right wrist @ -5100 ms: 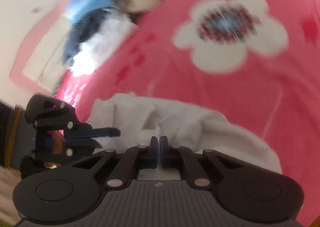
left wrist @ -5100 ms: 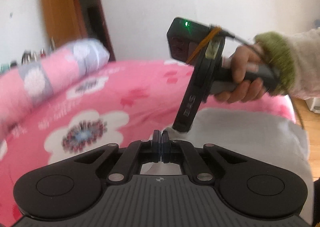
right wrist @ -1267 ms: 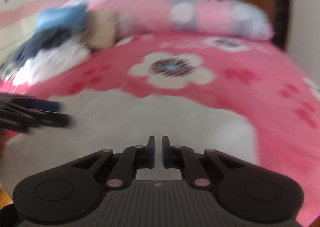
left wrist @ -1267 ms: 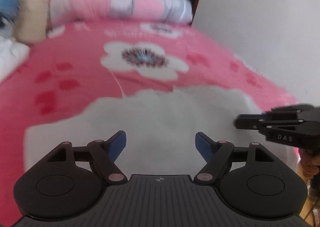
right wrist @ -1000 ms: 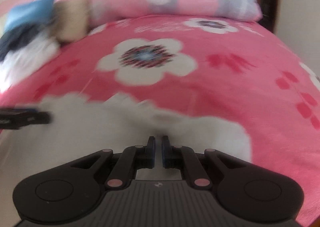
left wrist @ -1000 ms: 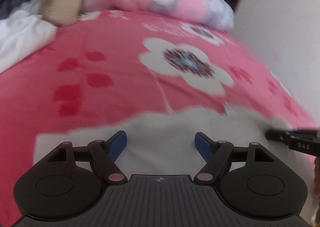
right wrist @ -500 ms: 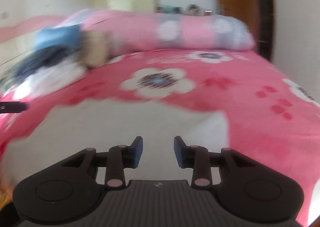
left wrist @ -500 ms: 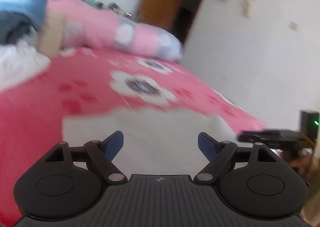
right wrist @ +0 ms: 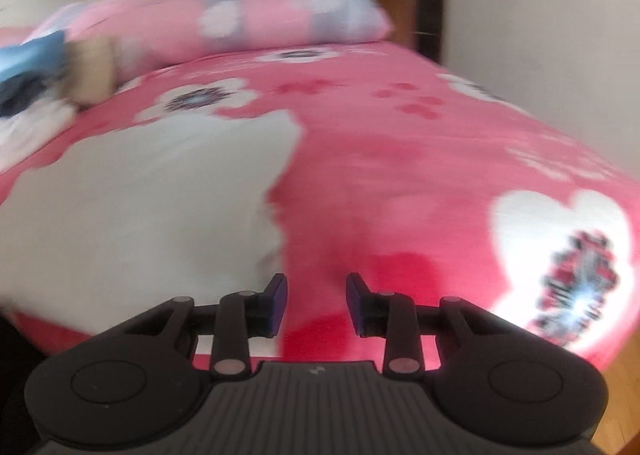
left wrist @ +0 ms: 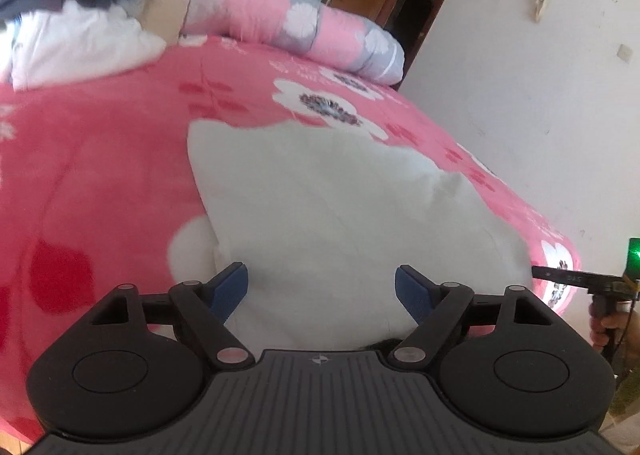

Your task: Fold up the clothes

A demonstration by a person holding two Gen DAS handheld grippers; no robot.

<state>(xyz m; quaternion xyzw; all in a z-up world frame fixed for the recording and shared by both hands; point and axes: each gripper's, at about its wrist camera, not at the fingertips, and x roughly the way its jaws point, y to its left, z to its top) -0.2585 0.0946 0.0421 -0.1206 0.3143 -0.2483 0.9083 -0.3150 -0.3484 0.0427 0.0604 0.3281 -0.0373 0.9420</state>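
From the left wrist view, the white garment [left wrist: 320,199] lies spread on the pink flowered bed [left wrist: 100,159], its near end at the bed's edge under the left hand-held gripper [left wrist: 322,289], whose jaws stand wide apart and empty. The cloth looks soft, light and limp, so it would likely sag and drag unless pinched at a corner or hem; the raised wrinkle on its right side suggests it bunches easily. The right hand-held gripper [left wrist: 568,279] shows edge-on at the far right, just beside the garment's right border. From the right wrist view, blurred, the right hand-held gripper [right wrist: 316,297] is released and holds nothing, hovering over bare bedding just right of the garment's edge [right wrist: 276,191]. Open bed lies beyond and to the right; a heap of clothes [right wrist: 28,67] sits far left
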